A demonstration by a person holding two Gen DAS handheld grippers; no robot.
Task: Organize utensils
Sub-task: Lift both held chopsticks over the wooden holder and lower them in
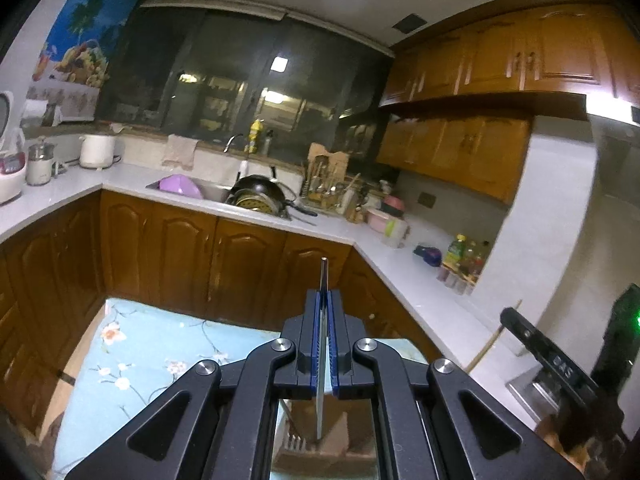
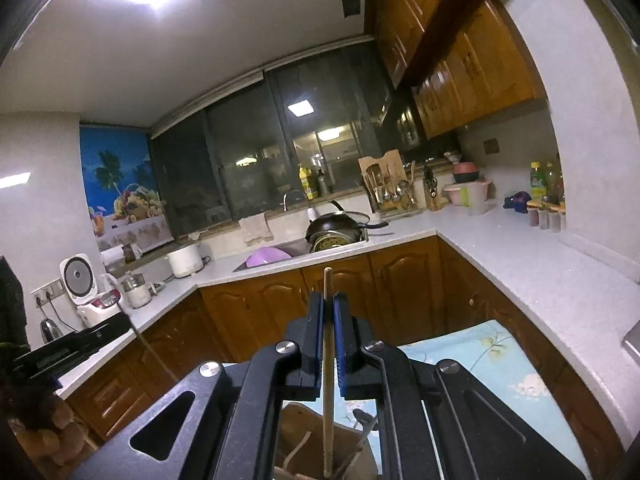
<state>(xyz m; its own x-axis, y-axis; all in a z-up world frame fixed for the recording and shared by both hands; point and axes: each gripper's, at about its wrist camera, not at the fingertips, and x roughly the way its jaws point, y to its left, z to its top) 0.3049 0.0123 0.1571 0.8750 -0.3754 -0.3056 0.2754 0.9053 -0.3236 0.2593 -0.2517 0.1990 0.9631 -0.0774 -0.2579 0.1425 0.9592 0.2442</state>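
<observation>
My left gripper (image 1: 329, 300) is shut on a thin metal utensil (image 1: 322, 360) held edge-on, its handle end sticking up past the fingertips. In the right wrist view my right gripper (image 2: 328, 300) is shut on a long wooden stick (image 2: 328, 380). The stick's lower end reaches down into a brown box (image 2: 300, 432), where a metal spoon (image 2: 364, 420) also lies. The right gripper's black body (image 1: 552, 360) with its stick (image 1: 494, 338) shows at the right of the left wrist view. A wooden utensil rack (image 1: 326, 180) (image 2: 390, 188) full of cutlery stands on the far counter.
A blue floral cloth (image 1: 132, 360) (image 2: 500, 360) covers the surface below both grippers. The L-shaped white counter (image 1: 400, 272) carries a sink with a black wok (image 1: 258, 194), a purple bowl (image 1: 180, 186), rice cookers (image 2: 80, 276), bottles and jars (image 1: 460, 260). Wooden cabinets run below and above.
</observation>
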